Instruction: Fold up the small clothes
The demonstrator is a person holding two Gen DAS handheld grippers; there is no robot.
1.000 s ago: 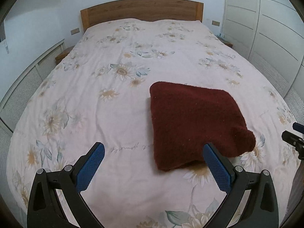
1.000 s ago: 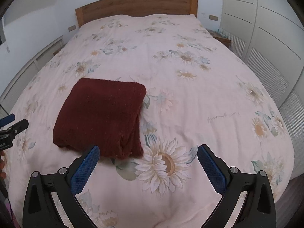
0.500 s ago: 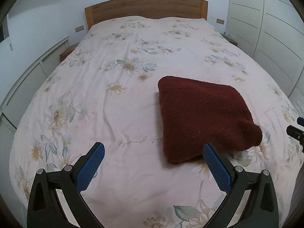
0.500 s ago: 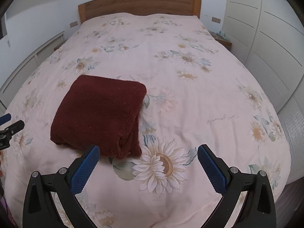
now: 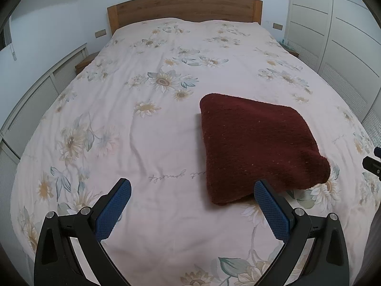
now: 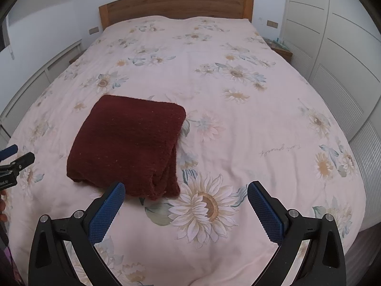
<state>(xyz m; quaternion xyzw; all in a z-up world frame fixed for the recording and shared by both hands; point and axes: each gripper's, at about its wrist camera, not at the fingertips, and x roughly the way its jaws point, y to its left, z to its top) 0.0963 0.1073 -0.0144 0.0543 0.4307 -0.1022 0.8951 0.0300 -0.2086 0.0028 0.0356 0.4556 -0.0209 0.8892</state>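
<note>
A dark red knitted garment lies folded in a thick square on the pink flowered bedspread. It also shows in the right wrist view, with its stacked folded edges toward me. My left gripper is open and empty, held above the bed to the garment's near left. My right gripper is open and empty, held above the bed to the garment's near right. Each gripper's tip shows at the edge of the other's view: the right and the left.
A wooden headboard stands at the far end. White wardrobe doors line the right side. Low white cabinets line the left. A small bedside table stands at the far right corner.
Both grippers have drawn back and risen a little, so the folded garment sits farther up in both views. The garment has not moved. Both grippers stay open.
</note>
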